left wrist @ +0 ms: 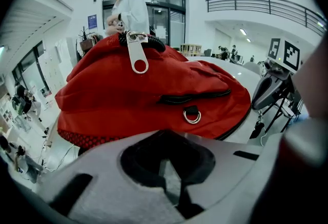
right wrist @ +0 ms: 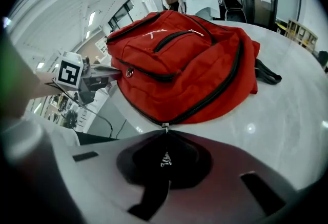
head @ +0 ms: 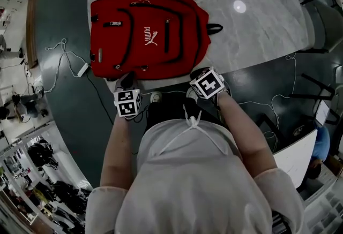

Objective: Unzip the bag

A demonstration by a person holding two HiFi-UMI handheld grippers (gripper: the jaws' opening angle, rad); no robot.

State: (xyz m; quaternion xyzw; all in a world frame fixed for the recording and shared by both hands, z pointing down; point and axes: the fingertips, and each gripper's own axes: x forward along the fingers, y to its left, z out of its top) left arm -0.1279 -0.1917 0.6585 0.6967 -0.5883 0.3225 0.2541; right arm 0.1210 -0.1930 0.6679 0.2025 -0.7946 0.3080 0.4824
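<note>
The red bag (head: pixel 147 29) was laid on the tabletop (head: pixel 257 24), fully zipped. Its zipper pull (right wrist: pixel 165 126) was clamped in the right tool (right wrist: pixel 165 141). The left tool (left wrist: pixel 166 141) was held closed and empty just beside the bag. The unzipping itself was judged not yet started.

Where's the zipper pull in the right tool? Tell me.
In the right gripper view the zipper pull hangs at the red backpack's near edge, low centre, pinched in the right tool.

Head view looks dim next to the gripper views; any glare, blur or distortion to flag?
Head view: underexposed, with one glare spot on the table. Left gripper view: bright, fisheye-bent with dark corners, the red backpack sharp. Right gripper view: same fisheye, small reflections on the table, near foreground soft.
</note>
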